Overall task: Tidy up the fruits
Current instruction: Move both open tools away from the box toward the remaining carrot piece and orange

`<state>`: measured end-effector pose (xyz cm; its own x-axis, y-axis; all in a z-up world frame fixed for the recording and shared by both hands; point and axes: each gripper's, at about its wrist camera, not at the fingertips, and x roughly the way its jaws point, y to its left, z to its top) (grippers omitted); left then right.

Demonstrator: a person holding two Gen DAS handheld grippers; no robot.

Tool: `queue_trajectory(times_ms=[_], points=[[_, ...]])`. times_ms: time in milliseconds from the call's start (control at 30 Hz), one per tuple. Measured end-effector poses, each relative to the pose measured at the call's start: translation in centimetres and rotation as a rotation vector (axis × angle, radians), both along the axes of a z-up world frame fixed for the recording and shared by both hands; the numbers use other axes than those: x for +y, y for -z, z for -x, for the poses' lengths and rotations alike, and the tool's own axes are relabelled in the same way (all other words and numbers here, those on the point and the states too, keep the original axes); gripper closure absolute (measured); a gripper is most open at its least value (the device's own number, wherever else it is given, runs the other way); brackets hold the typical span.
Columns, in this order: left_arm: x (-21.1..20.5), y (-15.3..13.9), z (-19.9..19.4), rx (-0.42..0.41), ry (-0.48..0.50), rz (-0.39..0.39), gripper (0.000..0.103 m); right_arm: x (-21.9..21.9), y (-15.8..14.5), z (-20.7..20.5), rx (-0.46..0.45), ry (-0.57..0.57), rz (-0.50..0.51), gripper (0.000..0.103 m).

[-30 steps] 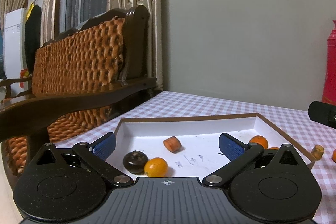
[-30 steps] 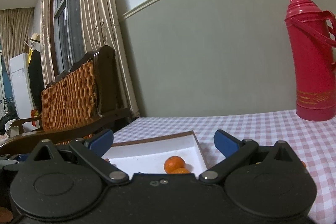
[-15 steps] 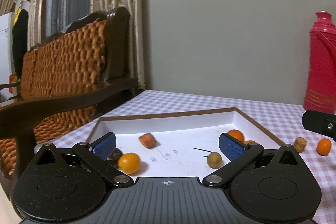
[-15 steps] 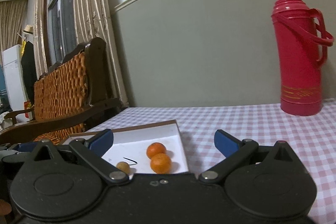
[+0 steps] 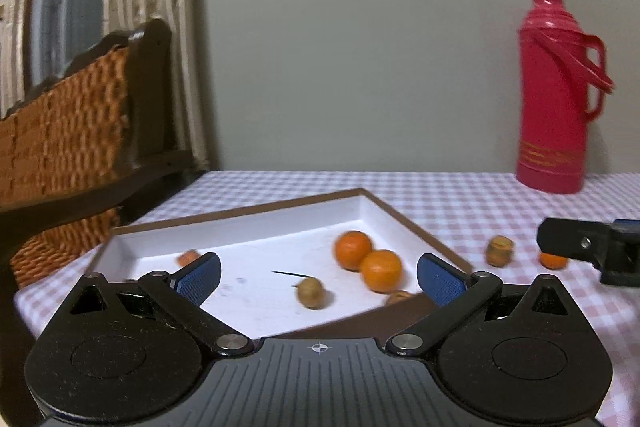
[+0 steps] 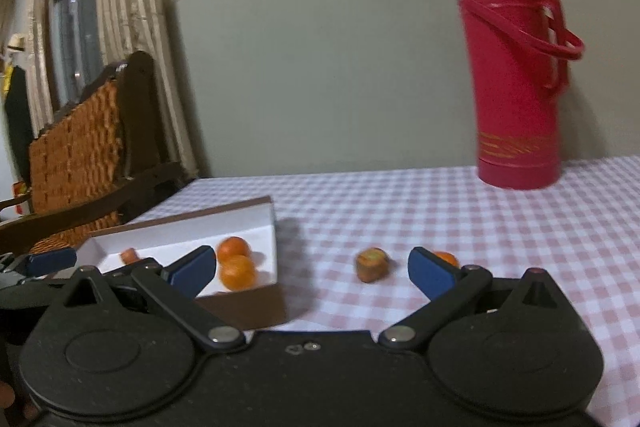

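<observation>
Both grippers, left (image 5: 318,277) and right (image 6: 310,269), are hovering wide open, holding nothing. Next, the right one is needing to close on the brown fruit (image 6: 372,264) just ahead, outside the tray (image 6: 200,223).

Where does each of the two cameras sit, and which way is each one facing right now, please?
Left wrist: on the left tongs, level, facing the white tray; its blue fingers show, and the right tongs' tip at right.
Right wrist: on the right tongs, facing the checked tablecloth right of the tray; its fingers show, the left tongs at left.
Shared: two oranges, brown fruit piece, red thermos.
</observation>
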<state>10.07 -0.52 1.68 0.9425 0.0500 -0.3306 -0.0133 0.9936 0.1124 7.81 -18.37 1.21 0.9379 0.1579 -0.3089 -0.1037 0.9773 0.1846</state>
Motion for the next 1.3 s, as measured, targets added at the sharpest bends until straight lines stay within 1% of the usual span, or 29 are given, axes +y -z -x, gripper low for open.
queue_trajectory(times_ms=[100, 233, 467, 567, 633, 767, 833, 867, 900, 1033, 1100, 1167, 1233, 1267, 1300], points=[[-1.3, 0.3, 0.2, 0.013, 0.043, -0.004, 0.000, -1.1, 0.2, 0.0, 0.032, 0.033, -0.012, 0.006], [-3.0, 0.7, 0.3, 0.042, 0.098, 0.000, 0.000, -2.0, 0.6, 0.0, 0.071, 0.073, 0.003, 0.006], [-5.0, 1.4, 0.3, 0.086, 0.149, 0.014, 0.000, -3.4, 1.2, 0.0, 0.121, 0.119, 0.031, 0.009], [-5.5, 1.5, 0.2, 0.098, 0.165, 0.017, 0.000, -4.0, 1.4, 0.1, 0.136, 0.132, 0.036, 0.014], [-5.9, 1.6, 0.2, 0.101, 0.173, 0.012, 0.000, -4.4, 1.6, 0.1, 0.142, 0.139, 0.037, 0.020], [-6.6, 1.8, 0.1, 0.102, 0.184, 0.009, 0.000, -4.9, 1.8, 0.2, 0.153, 0.147, 0.035, 0.025], [-6.8, 1.8, 0.0, 0.100, 0.188, 0.013, 0.000, -5.1, 1.9, 0.2, 0.159, 0.150, 0.034, 0.031], [-7.0, 1.8, 0.0, 0.101, 0.192, 0.011, 0.003, -5.2, 2.0, 0.2, 0.161, 0.149, 0.035, 0.034], [-7.1, 1.9, 0.0, 0.102, 0.198, 0.010, 0.011, -5.3, 2.1, 0.2, 0.161, 0.150, 0.032, 0.038], [-7.7, 2.1, -0.4, 0.122, 0.220, 0.014, 0.019, -5.8, 2.4, 0.0, 0.172, 0.156, 0.033, 0.051], [-8.1, 2.1, -0.5, 0.122, 0.234, 0.011, 0.028, -6.0, 2.5, -0.3, 0.182, 0.155, 0.027, 0.055], [-8.5, 2.2, -0.7, 0.122, 0.243, 0.000, 0.032, -6.1, 2.6, -0.5, 0.189, 0.152, 0.019, 0.059], [-8.8, 2.4, -0.9, 0.126, 0.252, -0.008, 0.038, -6.2, 2.6, -0.7, 0.193, 0.147, 0.011, 0.065], [-8.9, 2.4, -1.1, 0.129, 0.258, -0.009, 0.047, -6.2, 2.6, -0.9, 0.194, 0.146, 0.009, 0.067], [-9.0, 2.5, -1.2, 0.134, 0.264, -0.008, 0.052, -6.2, 2.6, -1.0, 0.196, 0.145, 0.008, 0.068]])
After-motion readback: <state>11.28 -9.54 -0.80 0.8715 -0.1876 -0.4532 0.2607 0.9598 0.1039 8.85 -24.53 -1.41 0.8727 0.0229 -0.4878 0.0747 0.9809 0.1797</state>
